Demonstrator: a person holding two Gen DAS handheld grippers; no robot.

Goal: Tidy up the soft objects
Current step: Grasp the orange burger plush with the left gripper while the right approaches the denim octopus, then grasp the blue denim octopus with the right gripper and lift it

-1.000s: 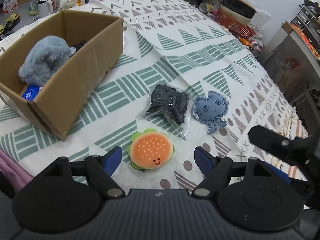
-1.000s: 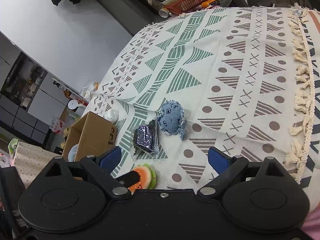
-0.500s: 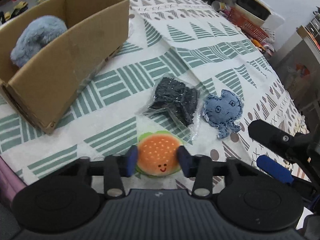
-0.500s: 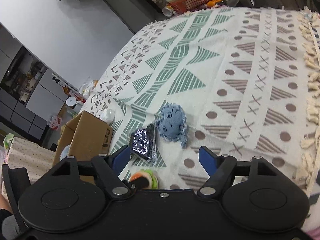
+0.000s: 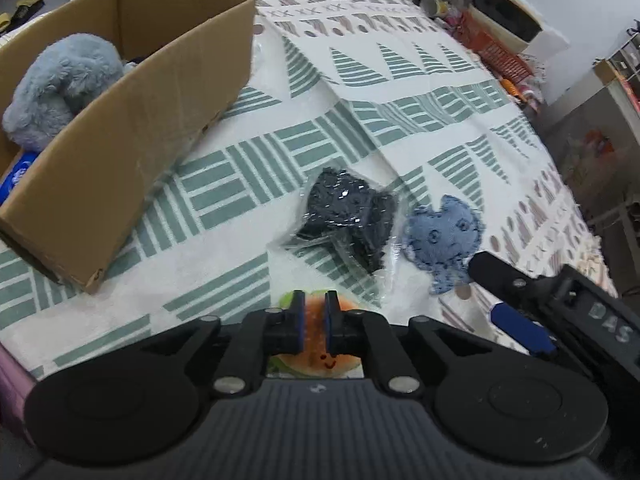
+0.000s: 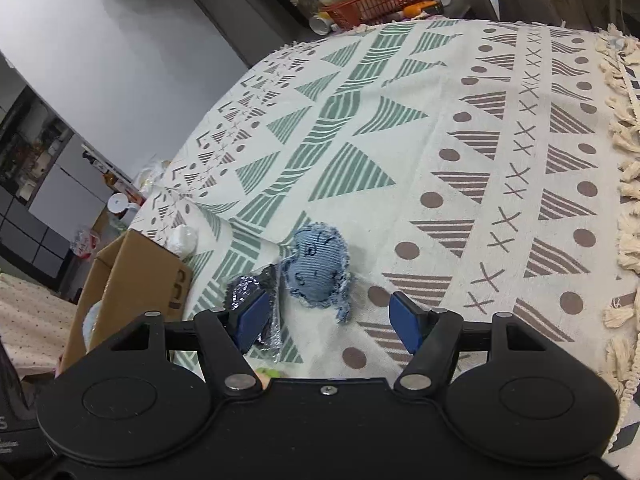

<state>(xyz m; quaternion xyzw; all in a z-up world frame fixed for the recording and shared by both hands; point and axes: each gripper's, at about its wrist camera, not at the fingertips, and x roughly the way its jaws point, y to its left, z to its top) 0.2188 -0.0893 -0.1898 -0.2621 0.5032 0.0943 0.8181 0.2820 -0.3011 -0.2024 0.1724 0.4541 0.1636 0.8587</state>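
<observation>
1. Your left gripper [image 5: 313,322] has its fingers pinched tight on the burger plush [image 5: 320,354], at the tabletop's near edge.
2. Your right gripper [image 6: 330,322] hovers with fingers spread wide, empty, over the denim octopus [image 6: 316,266].
3. The bagged dark item [image 5: 348,220] lies beside it.
4. The cardboard box [image 5: 120,128] by the left edge holds a grey plush [image 5: 60,84]; three pieces remain outside.

Your left gripper [image 5: 314,322]: pinched on burger plush [image 5: 316,354]. Ahead on tablecloth [image 5: 224,248]: bagged dark item [image 5: 348,218], denim octopus [image 5: 444,236]. Cardboard box [image 5: 120,120] holds grey plush [image 5: 60,88].
</observation>
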